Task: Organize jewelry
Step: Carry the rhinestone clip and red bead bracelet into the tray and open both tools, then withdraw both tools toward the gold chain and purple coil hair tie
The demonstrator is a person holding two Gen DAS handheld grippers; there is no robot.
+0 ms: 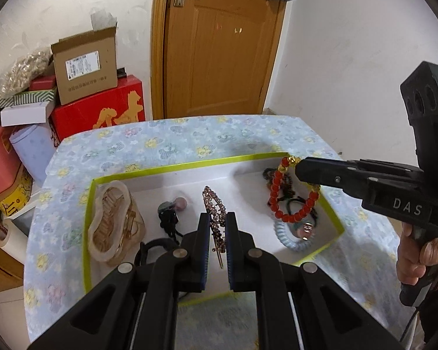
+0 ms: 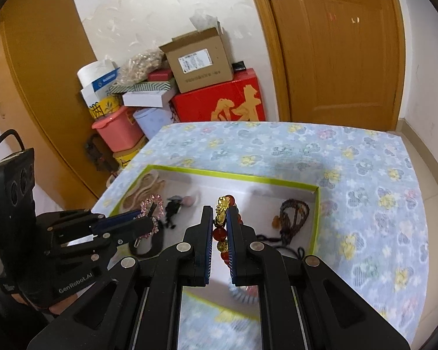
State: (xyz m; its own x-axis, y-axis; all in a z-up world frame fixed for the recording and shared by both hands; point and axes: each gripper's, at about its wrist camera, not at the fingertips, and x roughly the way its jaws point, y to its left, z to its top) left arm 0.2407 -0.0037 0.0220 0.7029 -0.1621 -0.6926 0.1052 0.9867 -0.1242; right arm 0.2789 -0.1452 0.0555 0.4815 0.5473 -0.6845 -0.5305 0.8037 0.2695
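Observation:
A shallow white box with a green rim [image 1: 172, 165] sits on the flowered table. My left gripper [image 1: 218, 218] is shut on a rhinestone hair clip [image 1: 214, 204] and holds it over the box's middle; the clip also shows in the right wrist view [image 2: 153, 204]. My right gripper [image 2: 220, 213] is shut on a red bead bracelet with gold beads [image 1: 289, 201], hanging over the box's right part; it also shows between my fingers [image 2: 223, 233]. A beige claw clip [image 1: 114, 221], a dark hair tie with beads [image 1: 172, 210], a pale blue coil tie [image 1: 295, 239] and dark cords [image 2: 293, 213] lie in the box.
The table carries a light blue flowered cloth [image 2: 365, 175]. Stacked boxes, a red carton [image 1: 102, 110] and a cardboard box [image 1: 84, 64] stand behind the table on the left. A wooden door [image 1: 219, 43] is behind it.

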